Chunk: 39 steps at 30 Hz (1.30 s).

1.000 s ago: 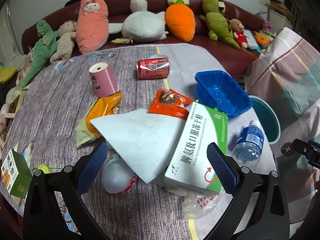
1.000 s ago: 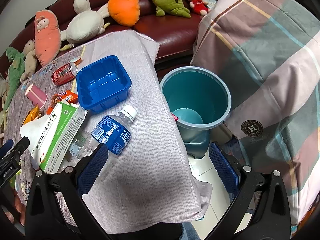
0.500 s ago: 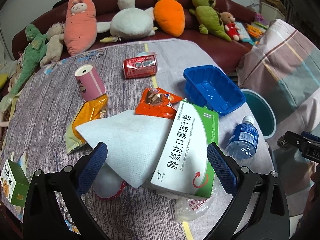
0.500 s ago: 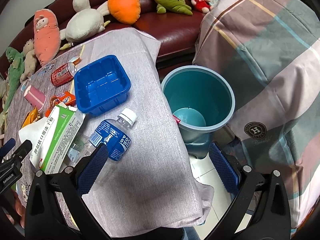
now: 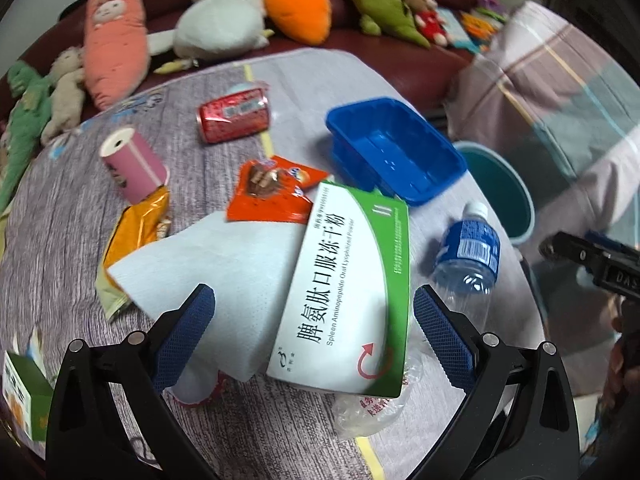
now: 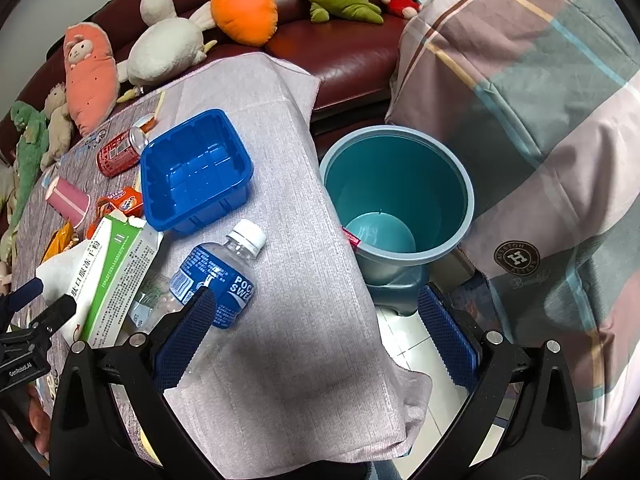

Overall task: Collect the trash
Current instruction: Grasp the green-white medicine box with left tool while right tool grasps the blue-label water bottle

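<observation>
A dark red leather sofa stands behind the cloth-covered table.

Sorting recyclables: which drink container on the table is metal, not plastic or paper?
The red can, lying on its side far back near the sofa. The bottle is clear plastic with a blue label; the pink cup looks like paper.

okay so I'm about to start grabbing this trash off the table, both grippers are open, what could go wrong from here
1. The green and white box lies on the white tissue and a clear plastic bag; lifting it with the left gripper may drag those along.
2. The water bottle lies on its side beside the right gripper; a nudge could roll it off the table edge.
3. The teal bin stands on the floor off the table edge, so light wrappers may miss it.
</observation>
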Motion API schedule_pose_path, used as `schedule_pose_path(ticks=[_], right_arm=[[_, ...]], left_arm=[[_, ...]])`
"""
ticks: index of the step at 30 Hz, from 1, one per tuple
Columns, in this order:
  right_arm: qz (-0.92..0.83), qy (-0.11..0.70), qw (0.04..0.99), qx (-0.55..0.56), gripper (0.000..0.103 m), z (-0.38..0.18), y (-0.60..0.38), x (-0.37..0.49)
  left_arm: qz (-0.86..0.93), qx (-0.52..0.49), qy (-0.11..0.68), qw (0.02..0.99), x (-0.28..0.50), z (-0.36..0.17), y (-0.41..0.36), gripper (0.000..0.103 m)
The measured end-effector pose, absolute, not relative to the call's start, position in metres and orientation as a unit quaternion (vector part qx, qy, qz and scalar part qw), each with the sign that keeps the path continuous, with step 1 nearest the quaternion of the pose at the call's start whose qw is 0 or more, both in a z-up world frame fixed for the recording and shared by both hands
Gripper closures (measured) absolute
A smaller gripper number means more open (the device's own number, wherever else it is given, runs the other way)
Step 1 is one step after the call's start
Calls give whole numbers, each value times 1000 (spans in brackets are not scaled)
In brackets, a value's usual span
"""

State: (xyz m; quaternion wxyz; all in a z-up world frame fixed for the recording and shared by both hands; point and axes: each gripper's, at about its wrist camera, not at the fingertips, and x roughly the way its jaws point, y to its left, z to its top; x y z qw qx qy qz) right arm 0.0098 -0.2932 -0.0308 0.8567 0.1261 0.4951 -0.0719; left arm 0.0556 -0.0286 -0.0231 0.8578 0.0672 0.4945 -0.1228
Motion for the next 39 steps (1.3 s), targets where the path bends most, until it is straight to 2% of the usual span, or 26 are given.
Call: schedule_pose_path(ticks=[17, 18, 19, 28, 34, 39], right_arm=[[-56, 508, 845, 158, 6, -60, -312, 17], [-52, 511, 843, 158, 6, -62, -310, 19], [-46, 511, 843, 161, 6, -63, -308, 21], [18, 532, 824, 196, 6, -73, -285, 44], [52, 556, 801, 215, 13, -83, -255, 62], [49, 568, 797, 197, 13, -86, -235, 73]], left_arm=[[-139, 174, 574, 788, 100, -75, -76, 4], [-135, 181, 567, 792, 100, -78, -77, 8], [-136, 181, 561, 796, 99, -77, -77, 25], [-150, 99, 539, 823, 94, -62, -48, 29], [-164, 33, 527, 833, 95, -51, -16, 29], [-177, -5, 523, 833, 93, -53, 1, 28]])
